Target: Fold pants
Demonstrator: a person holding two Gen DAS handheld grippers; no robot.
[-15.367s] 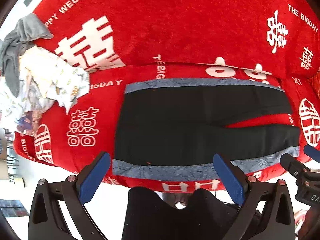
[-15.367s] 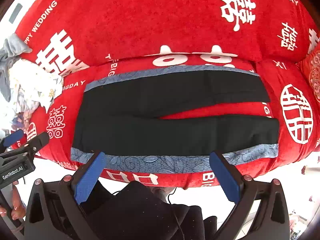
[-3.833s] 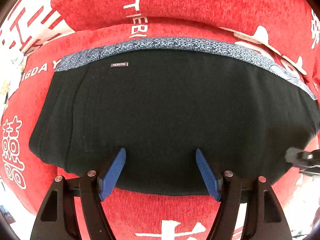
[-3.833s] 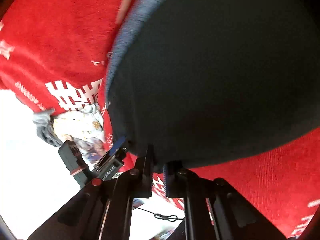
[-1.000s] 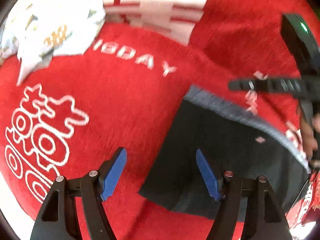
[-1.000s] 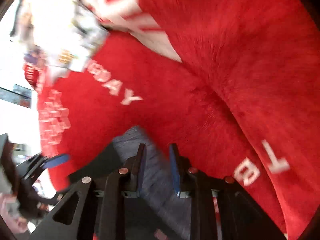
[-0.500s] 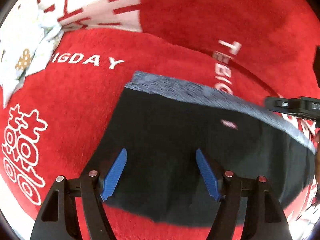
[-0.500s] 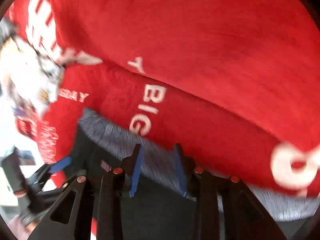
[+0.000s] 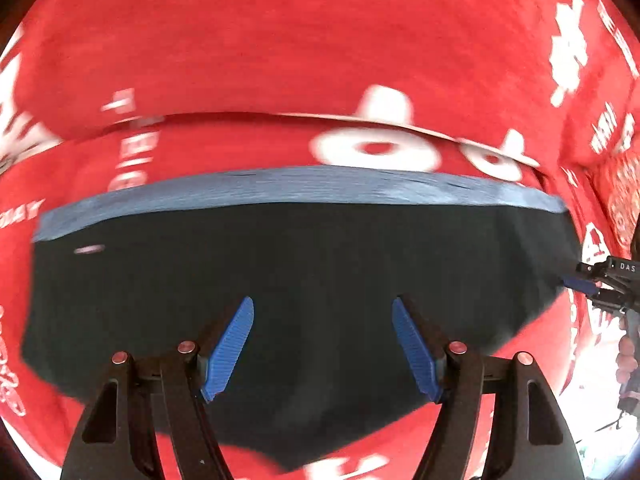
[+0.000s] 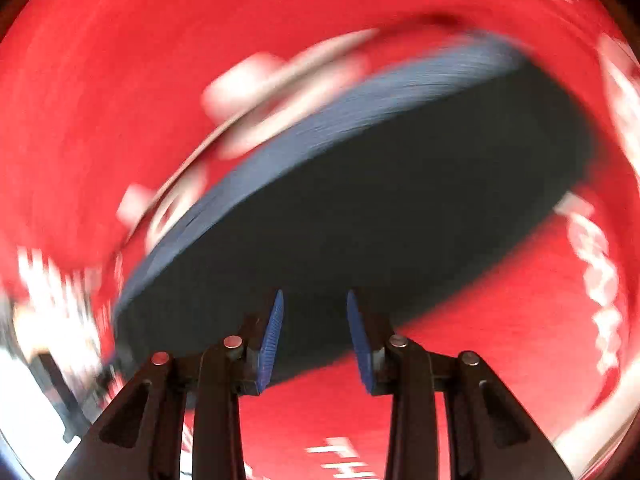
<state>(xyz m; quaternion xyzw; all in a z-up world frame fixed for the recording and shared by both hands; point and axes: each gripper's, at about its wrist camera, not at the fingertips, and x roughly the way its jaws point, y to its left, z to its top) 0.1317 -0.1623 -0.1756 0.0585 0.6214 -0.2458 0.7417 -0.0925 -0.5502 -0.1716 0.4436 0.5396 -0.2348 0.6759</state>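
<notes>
Both grippers, left [image 9: 322, 346] & right [image 10: 314, 338], hang apart w/ nothing between, over the black pants [image 9: 304, 280] on the red sofa seat [image 9: 248, 148]. Right's jaws have just been widening. Next fold, I'd judge: pinch the end edge nr the sofa's right side, keep the blue-grey stripe [image 9: 304, 184] aligned.

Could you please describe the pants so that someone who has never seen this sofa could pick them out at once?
Start with the big red sofa cover printed with white lettering. On the seat, in front of the backrest, lies one flat, dark garment: the pants, folded into a broad slab. They are the only black thing on the red cloth, with a blue-grey patterned band along the far edge.
</notes>
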